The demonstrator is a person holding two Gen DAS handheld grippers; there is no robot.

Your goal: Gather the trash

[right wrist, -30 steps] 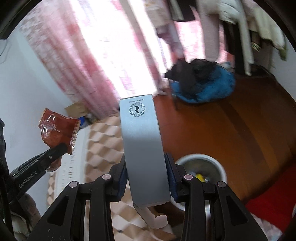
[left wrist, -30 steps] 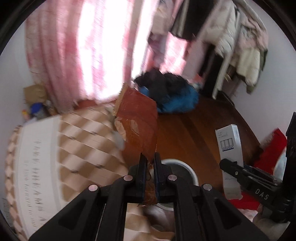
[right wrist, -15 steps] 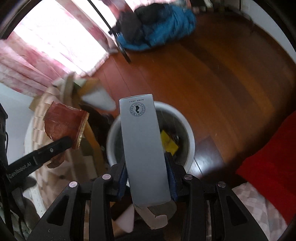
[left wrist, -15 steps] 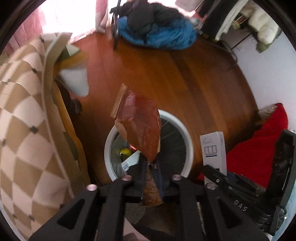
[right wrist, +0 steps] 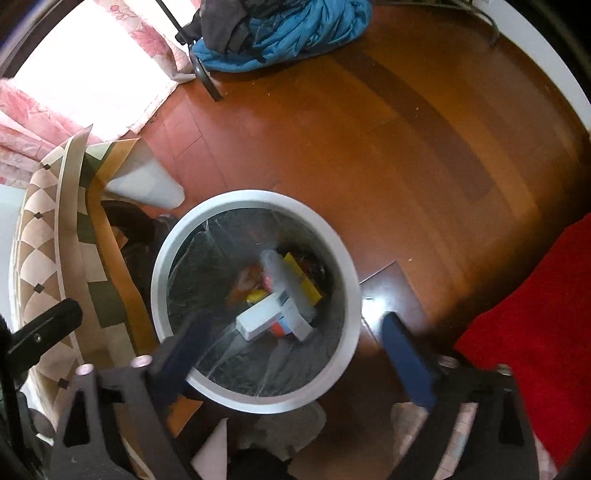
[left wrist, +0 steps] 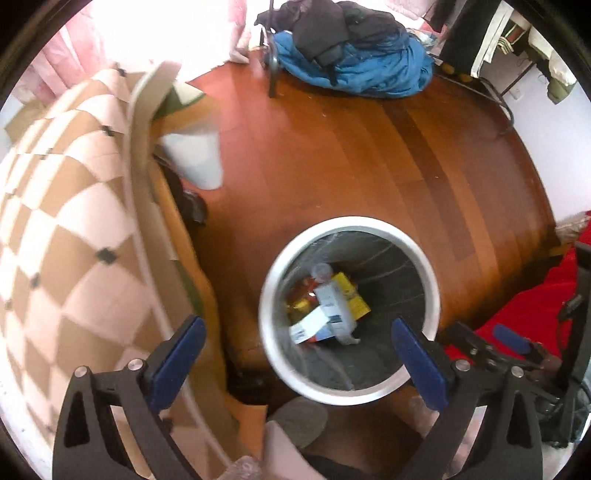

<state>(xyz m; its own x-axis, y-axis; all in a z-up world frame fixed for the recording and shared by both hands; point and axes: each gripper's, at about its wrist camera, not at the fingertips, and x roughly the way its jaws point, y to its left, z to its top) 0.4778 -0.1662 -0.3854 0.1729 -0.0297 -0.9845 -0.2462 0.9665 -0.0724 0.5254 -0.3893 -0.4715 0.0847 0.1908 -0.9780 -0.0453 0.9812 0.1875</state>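
Observation:
A round white-rimmed trash bin with a clear liner stands on the wooden floor, right below both grippers; it also shows in the right wrist view. Inside lie white boxes, a yellow packet and a reddish-brown snack wrapper. My left gripper is open and empty above the bin's near rim. My right gripper is open and empty above the bin; its fingers show at the right of the left wrist view.
A table with a brown-and-cream checked cloth stands left of the bin. A blue and black clothes pile lies at the back. A red fabric lies at right. Pink curtains hang at back left.
Both grippers have opened above the bin. The snack wrapper left my left gripper and the grey-white box left my right gripper; both now lie in the bin.

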